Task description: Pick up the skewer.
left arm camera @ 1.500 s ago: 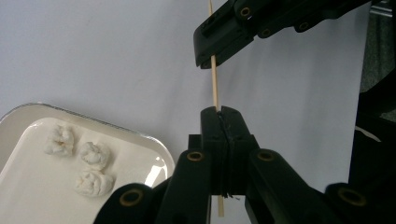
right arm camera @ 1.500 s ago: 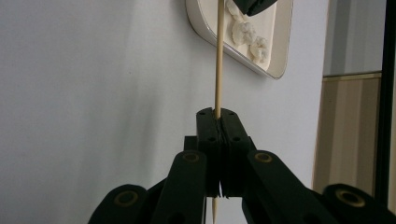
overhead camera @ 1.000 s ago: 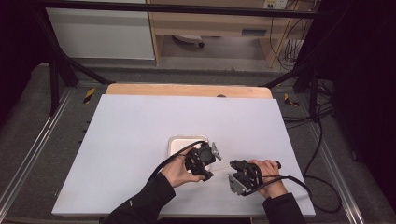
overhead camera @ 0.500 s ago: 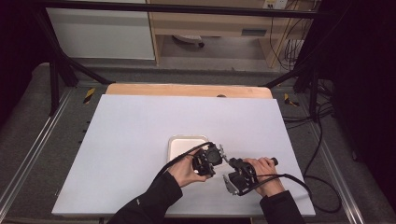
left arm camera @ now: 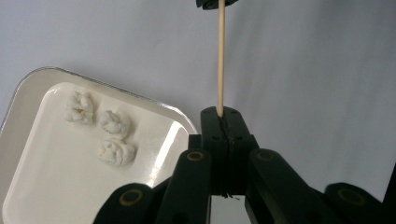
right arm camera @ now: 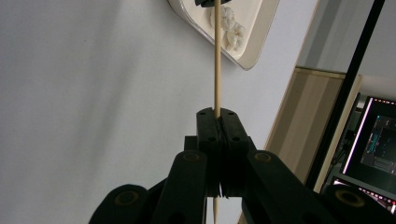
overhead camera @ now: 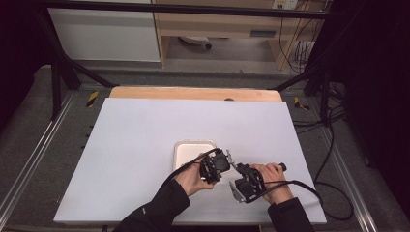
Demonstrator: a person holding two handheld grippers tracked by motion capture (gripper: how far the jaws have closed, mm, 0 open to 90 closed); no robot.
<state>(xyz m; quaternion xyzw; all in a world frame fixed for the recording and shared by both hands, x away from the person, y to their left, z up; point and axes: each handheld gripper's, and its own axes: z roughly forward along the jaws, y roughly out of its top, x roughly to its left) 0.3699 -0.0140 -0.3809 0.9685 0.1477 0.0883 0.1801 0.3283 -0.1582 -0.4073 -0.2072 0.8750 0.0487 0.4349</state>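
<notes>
Both grippers meet low on the white table (overhead camera: 145,145), just right of the shallow white tray (overhead camera: 181,147), and from the high view that is about all you get: the left gripper (overhead camera: 227,159) and right gripper (overhead camera: 238,170) nearly nose to nose. Switch to the left gripper view and here is the detail: a thin wooden skewer (left arm camera: 221,56) pinched between its closed jaws, running straight up to the other gripper's tip, with three popcorn pieces (left arm camera: 109,135) sitting in the tray beside it. The right gripper view confirms it, its jaws clamped on the same skewer too, the stick crossing above the tray.
</notes>
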